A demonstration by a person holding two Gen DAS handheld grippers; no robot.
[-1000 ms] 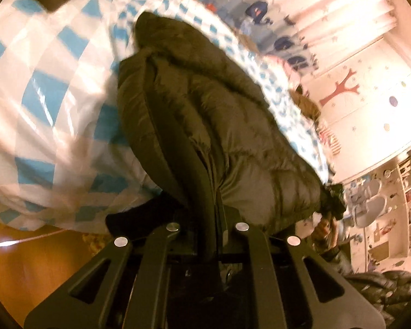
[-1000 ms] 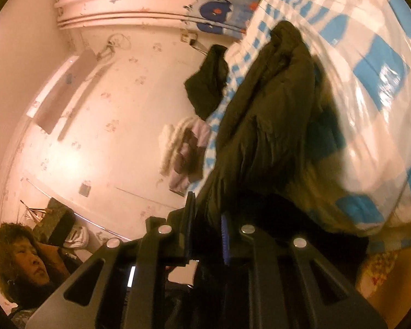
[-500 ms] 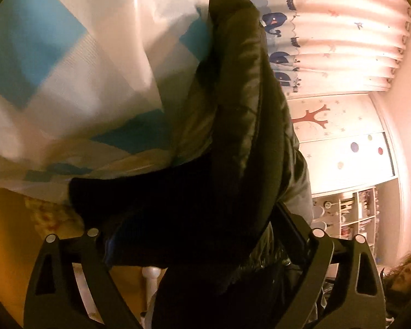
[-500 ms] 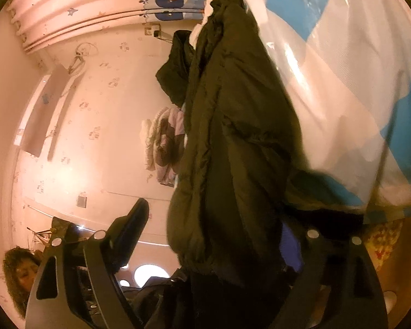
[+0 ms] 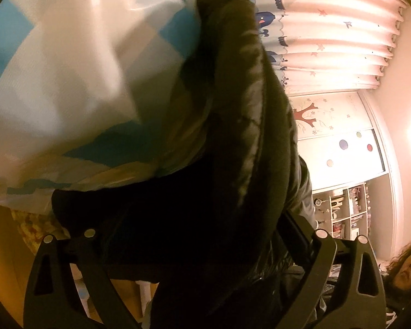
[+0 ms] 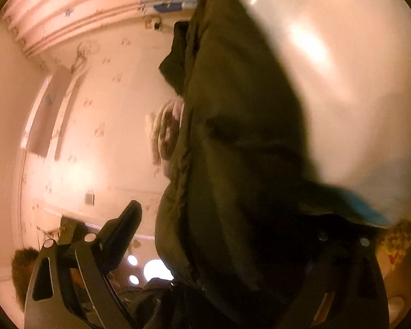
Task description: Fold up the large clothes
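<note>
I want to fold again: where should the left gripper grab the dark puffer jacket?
Grip the jacket by its near hem edge, coming in level from the bedside: that edge overhangs the checked bedspread, between the left gripper's open jaws.

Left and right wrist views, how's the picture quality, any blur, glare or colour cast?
Left wrist view: warm orange cast, checked bedding motion-blurred, dark jacket underexposed near the lens. Right wrist view: same cast, glare on the bedding, jacket blurred.
</note>
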